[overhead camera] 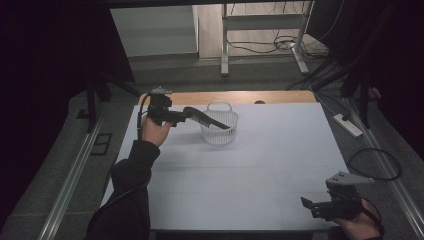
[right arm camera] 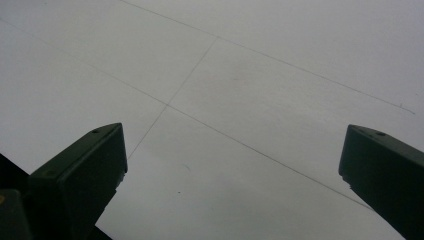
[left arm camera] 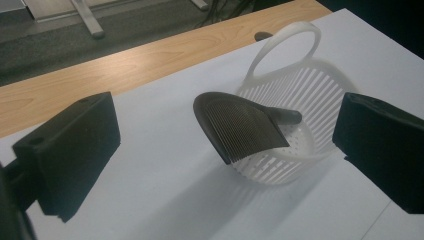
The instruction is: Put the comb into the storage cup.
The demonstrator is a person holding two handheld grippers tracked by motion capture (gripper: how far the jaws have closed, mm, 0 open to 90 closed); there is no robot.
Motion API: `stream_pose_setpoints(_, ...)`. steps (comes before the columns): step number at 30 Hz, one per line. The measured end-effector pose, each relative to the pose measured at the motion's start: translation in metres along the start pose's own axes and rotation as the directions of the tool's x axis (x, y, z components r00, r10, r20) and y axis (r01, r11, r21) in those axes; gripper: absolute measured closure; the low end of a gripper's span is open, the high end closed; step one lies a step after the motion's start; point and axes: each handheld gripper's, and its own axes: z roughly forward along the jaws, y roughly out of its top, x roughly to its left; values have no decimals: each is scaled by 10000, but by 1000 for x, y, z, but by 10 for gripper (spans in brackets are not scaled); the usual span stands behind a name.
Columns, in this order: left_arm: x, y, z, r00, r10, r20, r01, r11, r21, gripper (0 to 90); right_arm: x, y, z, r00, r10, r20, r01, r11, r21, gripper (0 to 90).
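– White worktop [overhead camera: 250, 170] and nothing else lay under the right gripper [overhead camera: 309, 207], didn't it?

– Yes. It hung at the near right corner, jaws spread wide and empty, pointing left across the bare sheet. In the right gripper view only faint seams crossed the surface between the jaws.

– So it was well apart from the work?

– Well apart. The comb [left arm camera: 245, 127] was at the far left, nearly the whole worktop away. The left gripper [overhead camera: 177, 117] was by far the nearer one, just beside it.

– Was the left gripper clamped on it?

– No. In the left gripper view the jaws stood wide apart, one on each side, and the comb lay ahead in the gap, touching neither. Released, holding nothing.

– Where did the comb rest?

– Propped on the rim of the white slotted basket [left arm camera: 300, 90]. The dark toothed head hung out over the rim toward the gripper, raised above the sheet. The handle ran away from it, down into the bowl.

– And its long axis?

– It ran left to right in the high view, about in line with the gripper's own reach, with the head at the left and the handle at the right, in the basket. The jaws straddled it across its width, so I judged that a straight push forward would bring the head between them.

– Anything beyond?

– The basket's hoop handle stood upright on the far side, and past that ran the bare wooden edge [overhead camera: 240, 96] of the worktop.
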Motion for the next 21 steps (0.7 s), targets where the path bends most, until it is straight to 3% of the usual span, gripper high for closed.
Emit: stream_pose_setpoints(21,-5,-16,-23,9997,118,199,-114,9997,-195,0,1,0,0,10000,-67,27,67,10000,-50,0)
